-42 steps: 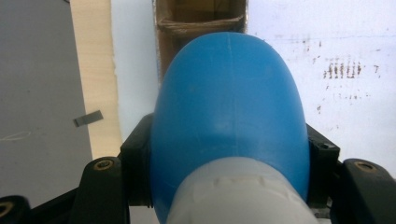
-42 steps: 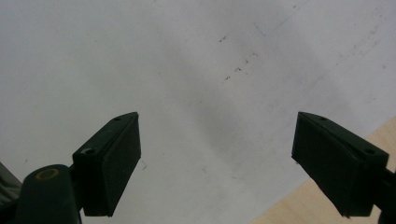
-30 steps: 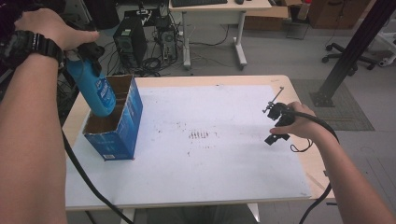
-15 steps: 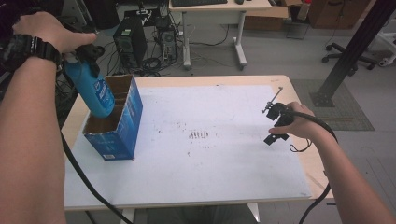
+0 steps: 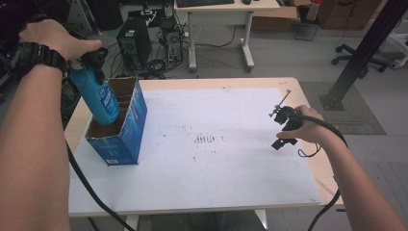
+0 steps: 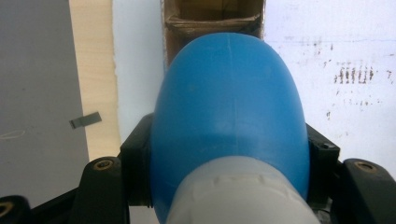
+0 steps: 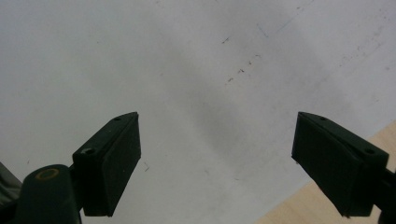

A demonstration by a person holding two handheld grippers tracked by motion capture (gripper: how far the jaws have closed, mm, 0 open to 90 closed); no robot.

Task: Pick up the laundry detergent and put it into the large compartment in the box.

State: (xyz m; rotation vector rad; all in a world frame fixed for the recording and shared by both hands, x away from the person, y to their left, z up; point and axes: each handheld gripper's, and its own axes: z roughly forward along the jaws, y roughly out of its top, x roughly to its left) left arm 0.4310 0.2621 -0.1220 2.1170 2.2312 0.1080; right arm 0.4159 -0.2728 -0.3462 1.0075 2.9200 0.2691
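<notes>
While the left gripper clamps the blue bottle over the box, the right gripper gapes empty.

High view sits above the person's side, facing forward and down, far enough to take in the whole tabletop plus floor beyond. Left gripper view looks down along its claw, very close on the blue bottle, box edge past it. Right gripper view faces near-straight down, close to the white tabletop sheet; all three share it.
</notes>
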